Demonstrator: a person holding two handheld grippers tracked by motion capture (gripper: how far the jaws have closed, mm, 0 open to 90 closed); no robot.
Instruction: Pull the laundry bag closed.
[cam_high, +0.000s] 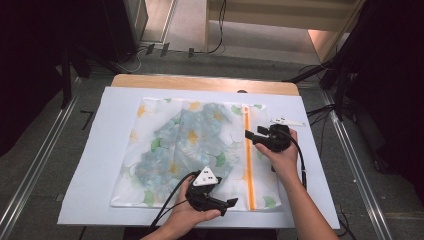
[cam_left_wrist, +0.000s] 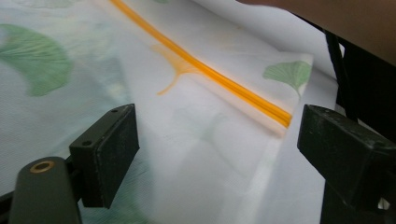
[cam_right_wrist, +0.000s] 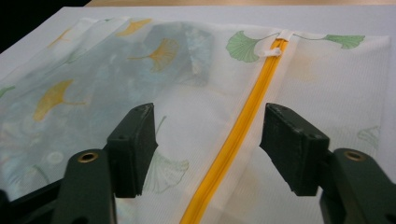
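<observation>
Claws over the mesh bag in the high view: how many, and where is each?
2. The left claw sits over the mesh bag's near edge, by the orange zipper's near end. The right claw is beside the zipper's far half. Both are open.

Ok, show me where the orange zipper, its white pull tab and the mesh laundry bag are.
orange zipper (cam_right_wrist: 233, 140): right gripper view, middle of its closed length.
white pull tab (cam_right_wrist: 272, 53): right gripper view, on the tab at the zipper's far end.
mesh laundry bag (cam_high: 150, 150): high view, on its left printed panel.
</observation>
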